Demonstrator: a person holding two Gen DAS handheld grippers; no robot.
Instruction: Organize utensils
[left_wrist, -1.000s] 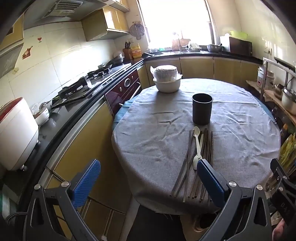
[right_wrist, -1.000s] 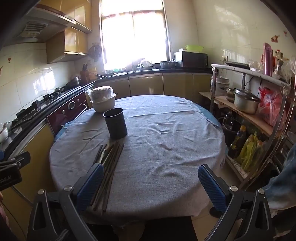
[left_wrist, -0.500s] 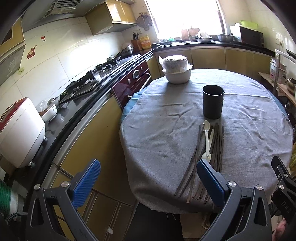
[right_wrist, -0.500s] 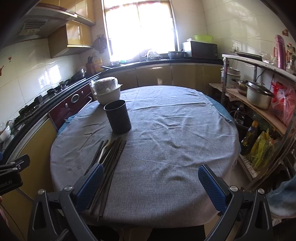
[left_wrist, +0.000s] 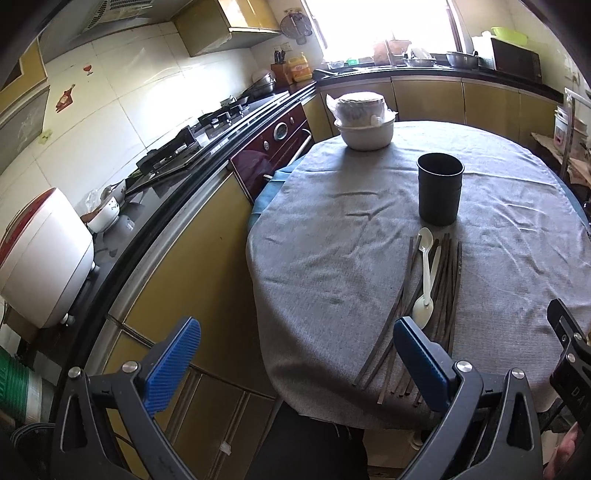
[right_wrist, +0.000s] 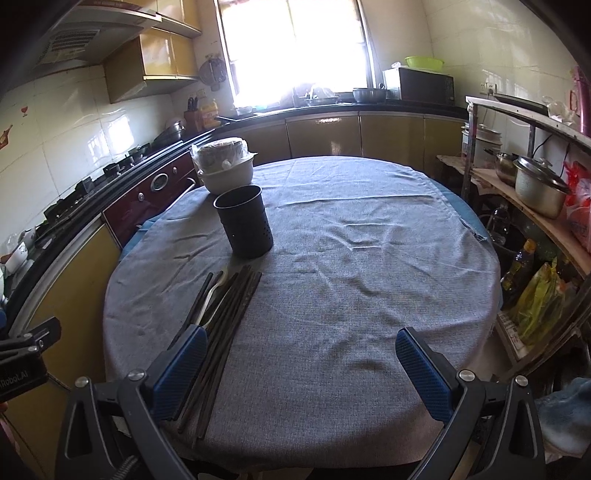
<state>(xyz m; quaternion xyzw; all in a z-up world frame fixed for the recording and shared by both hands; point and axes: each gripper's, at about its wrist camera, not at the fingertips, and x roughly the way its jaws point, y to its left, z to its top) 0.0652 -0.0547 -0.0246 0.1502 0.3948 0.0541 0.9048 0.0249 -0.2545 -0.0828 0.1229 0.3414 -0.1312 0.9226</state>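
Left tongs (left_wrist: 295, 363): bottom of the left wrist frame, blue pads spread wide, nothing between them. The left pad (left_wrist: 173, 363) hangs off the edge over the yellow cabinets (left_wrist: 192, 254); the right pad overlaps the near ends of the chopsticks in the picture.

Right tongs (right_wrist: 301, 373): bottom of the right wrist frame, likewise spread wide and holding nothing, over the near edge of the surface (right_wrist: 351, 295). Whether either pair touches the cloth cannot be told.

Surface: round, draped in a wrinkled grey cloth, filling the middle of both frames.

Chopsticks (left_wrist: 445, 280): a loose bundle of dark sticks lying flat on the cloth, lower right of centre in the left wrist frame, lower left in the right wrist frame (right_wrist: 229, 314), running from the near edge toward the holder.

White spoon (left_wrist: 425, 273): resting on top of the bundle; a second pale spoon lies alongside it.

Holder (left_wrist: 439, 188): a black cylindrical cup, upright, just beyond the far tips of the chopsticks, its inside too dark to read. The right wrist frame shows small holes in its wall (right_wrist: 245, 227).

White bowl (left_wrist: 365, 129): beyond the holder near the far left edge of the surface, with a plastic-wrapped stack sitting in it.

Rice cooker (left_wrist: 40, 254): far left of the left wrist frame, on the dark kitchen worktop.

Pot (right_wrist: 539, 192): right of the right wrist frame, lidded, on a wooden shelf.
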